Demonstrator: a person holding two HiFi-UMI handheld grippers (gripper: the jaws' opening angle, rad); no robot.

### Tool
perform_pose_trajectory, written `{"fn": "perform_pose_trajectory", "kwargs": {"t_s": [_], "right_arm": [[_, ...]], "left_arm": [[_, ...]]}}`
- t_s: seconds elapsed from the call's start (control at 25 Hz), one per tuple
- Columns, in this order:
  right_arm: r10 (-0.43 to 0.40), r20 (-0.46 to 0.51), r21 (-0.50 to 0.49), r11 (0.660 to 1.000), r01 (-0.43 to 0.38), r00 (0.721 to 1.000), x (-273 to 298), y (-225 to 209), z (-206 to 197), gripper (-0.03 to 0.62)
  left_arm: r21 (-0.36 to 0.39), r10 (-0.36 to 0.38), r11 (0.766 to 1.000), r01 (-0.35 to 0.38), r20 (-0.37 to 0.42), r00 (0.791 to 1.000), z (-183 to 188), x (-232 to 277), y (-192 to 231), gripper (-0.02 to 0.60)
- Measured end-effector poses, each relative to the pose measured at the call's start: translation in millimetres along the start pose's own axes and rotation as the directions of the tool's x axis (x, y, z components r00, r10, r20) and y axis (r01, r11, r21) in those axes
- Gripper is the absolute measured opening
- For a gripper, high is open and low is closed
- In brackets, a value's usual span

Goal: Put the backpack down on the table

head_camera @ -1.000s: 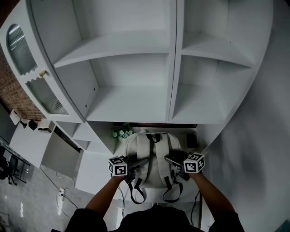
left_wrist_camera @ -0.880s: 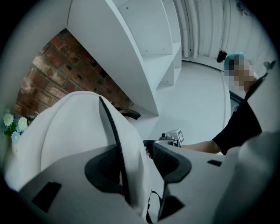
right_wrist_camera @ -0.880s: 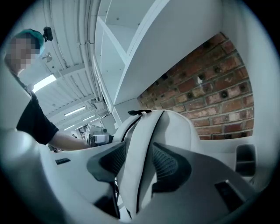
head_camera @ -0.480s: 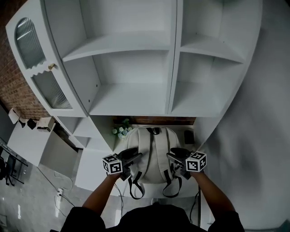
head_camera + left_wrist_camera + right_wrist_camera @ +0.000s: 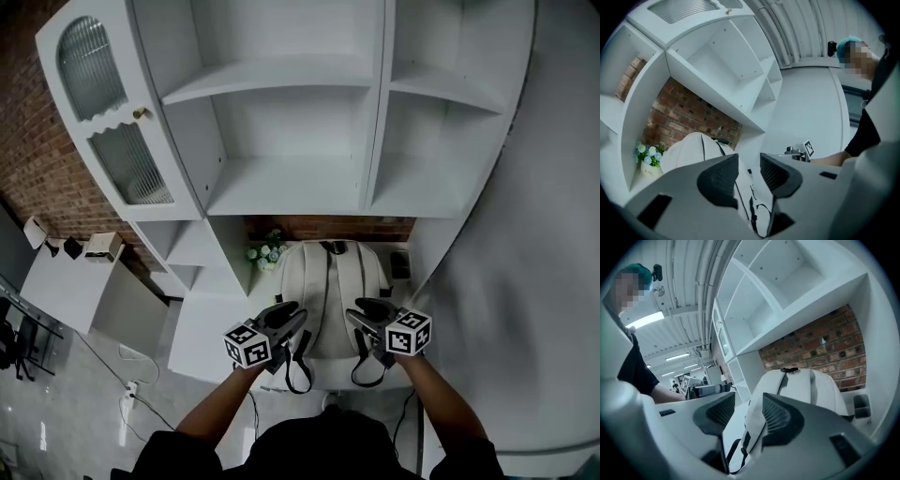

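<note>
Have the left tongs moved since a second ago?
Yes: the left tongs have drawn back from the backpack toward the person; their jaws just closed partway, gripping nothing.

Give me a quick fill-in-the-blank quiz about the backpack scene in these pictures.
The cream fabric backpack lies on the white ____.
Behind it the wall is red ____.
In the head view, the small pot of white flowers stands at the backpack's ____ side.
Missing words: table, brick, left.

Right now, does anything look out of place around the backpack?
Only slightly: the backpack stands upright against the brick wall, but its strap ends dangle past the table's front edge. Nothing looks spilled or damaged.
</note>
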State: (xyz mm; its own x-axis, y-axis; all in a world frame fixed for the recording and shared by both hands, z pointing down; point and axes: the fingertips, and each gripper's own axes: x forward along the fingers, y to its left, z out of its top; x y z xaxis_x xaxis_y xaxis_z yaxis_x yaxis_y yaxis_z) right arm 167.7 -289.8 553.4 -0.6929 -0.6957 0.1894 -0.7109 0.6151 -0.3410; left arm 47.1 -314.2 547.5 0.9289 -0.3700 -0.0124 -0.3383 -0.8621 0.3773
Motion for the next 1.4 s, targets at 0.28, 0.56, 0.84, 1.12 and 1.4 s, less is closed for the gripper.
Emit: {"fn": "perform_pose_trajectory", "kwargs": {"t_s": [0.28, 0.56, 0.84, 1.12, 1.4], "right_arm": [[-0.132, 0.161, 0.064, 0.990, 0.124, 0.978, -18.1, 49.7, 3.4, 0.102], [-0.351, 0.150, 0.051, 0.936, 0.348, 0.924, -39.7, 98.8, -7.7, 0.030], [-0.516, 0.157, -0.052, 0.847, 0.528, 0.842, -62.3, 167.8, -31.7, 0.028], [-0.556, 0.172, -0.189, 0.791, 0.581, 0.813, -67.1, 230.5, -54.3, 0.025], [-0.588, 0.180, -0.153, 0.776, 0.613, 0.789, -73.0, 247.7, -74.2, 0.018]], "left_arm": [[-0.020, 0.077, 0.997, -0.077, 0.013, 0.997, 4.6, -26.5, -54.3, 0.033], [0.114, 0.159, 0.979, -0.170, 0.098, 0.982, 23.5, -66.8, -106.3, 0.017], [0.130, 0.218, 0.964, -0.230, 0.098, 0.971, 0.1, -100.6, -153.4, 0.017], [0.152, 0.236, 0.958, -0.242, 0.051, 0.970, -38.0, -119.9, -183.5, 0.017], [0.211, 0.245, 0.944, -0.252, 0.062, 0.968, -41.7, -133.8, -203.8, 0.017]]}}
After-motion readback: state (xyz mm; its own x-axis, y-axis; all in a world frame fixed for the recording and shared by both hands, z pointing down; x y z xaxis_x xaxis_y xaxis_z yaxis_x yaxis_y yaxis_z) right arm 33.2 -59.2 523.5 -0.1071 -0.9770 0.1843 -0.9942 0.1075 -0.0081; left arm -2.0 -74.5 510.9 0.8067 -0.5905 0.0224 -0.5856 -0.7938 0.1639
